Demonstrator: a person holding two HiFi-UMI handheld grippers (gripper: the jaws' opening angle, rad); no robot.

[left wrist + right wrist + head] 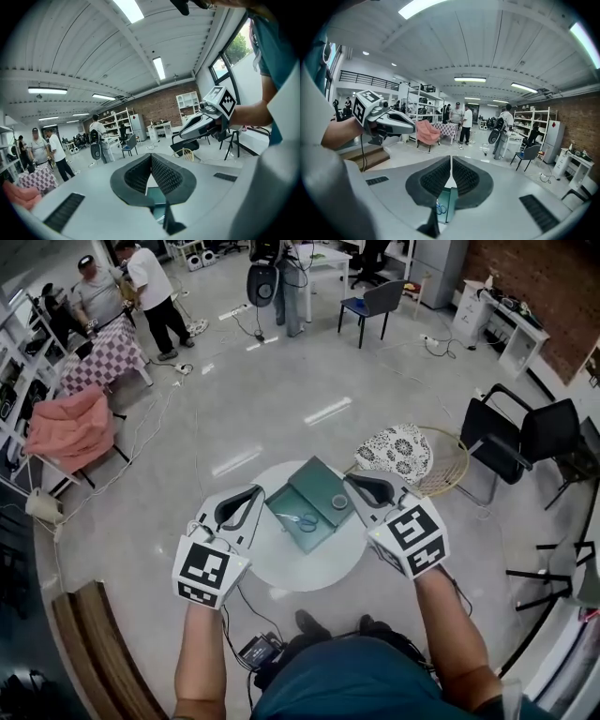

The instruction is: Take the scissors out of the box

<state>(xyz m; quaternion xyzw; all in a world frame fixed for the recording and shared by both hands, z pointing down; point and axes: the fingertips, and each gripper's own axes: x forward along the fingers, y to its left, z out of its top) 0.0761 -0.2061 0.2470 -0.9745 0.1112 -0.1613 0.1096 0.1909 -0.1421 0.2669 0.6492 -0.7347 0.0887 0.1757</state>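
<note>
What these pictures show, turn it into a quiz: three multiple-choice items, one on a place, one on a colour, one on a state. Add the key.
1. Where do the scissors lie?
A. On the floor.
B. In the open box.
C. On a black chair.

2. What colour is the box?
A. Red.
B. Yellow.
C. Green.

3. How do the jaws of the left gripper stand?
A. Together, with nothing between them.
B. Wide apart.
C. Closed on the scissors.

Key: 1 B, the head view shows them inside the box. 2 C, the box is dark green inside and out. 3 A, the left gripper view shows its jaws meeting with nothing held.
</note>
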